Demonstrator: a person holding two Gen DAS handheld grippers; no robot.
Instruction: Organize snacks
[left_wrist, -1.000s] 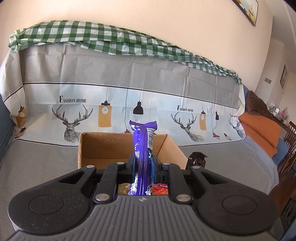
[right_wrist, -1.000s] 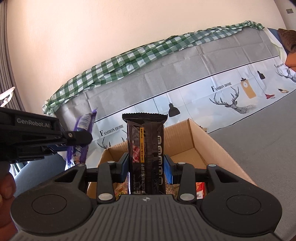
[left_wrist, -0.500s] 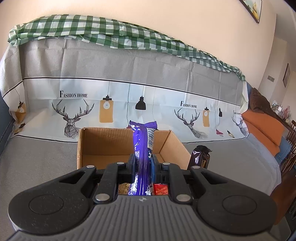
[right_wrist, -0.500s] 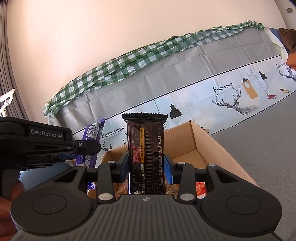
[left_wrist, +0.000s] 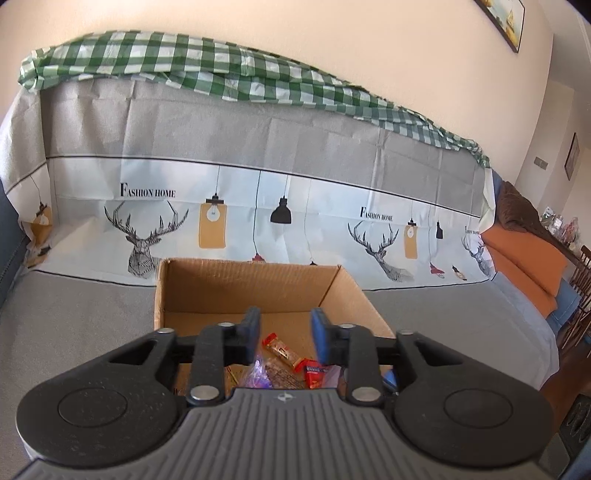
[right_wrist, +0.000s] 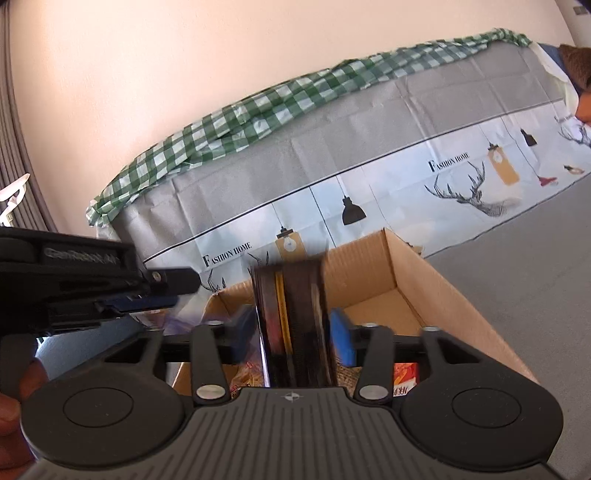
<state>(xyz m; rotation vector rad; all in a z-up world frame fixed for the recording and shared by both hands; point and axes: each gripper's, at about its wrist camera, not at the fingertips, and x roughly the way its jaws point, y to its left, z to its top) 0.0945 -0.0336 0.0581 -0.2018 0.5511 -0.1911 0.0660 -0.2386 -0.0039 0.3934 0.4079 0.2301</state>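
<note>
Grey-covered sofa seat (left_wrist: 74, 332) under a cream wall (left_wrist: 332, 44), cardboard box (left_wrist: 251, 284) at 12 o'clock holding snacks (left_wrist: 284, 354), left tongs (left_wrist: 284, 328) opening, empty, right tongs (right_wrist: 291, 332) opening around a blurred dark snack bar (right_wrist: 295, 317).

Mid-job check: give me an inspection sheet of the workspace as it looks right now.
Surface: grey cloth over a sofa seat.
Job's things: open cardboard box holding wrapped snacks; dark snack packet blurred between the right fingers, above the box.
Clutter: nothing seen.
Grippers: left gripper opening, nothing between its fingers; right gripper opening, packet apparently slipping free.
Cables: nothing seen.
Surroundings: deer-print cover, green checked cloth, orange cushion.
</note>
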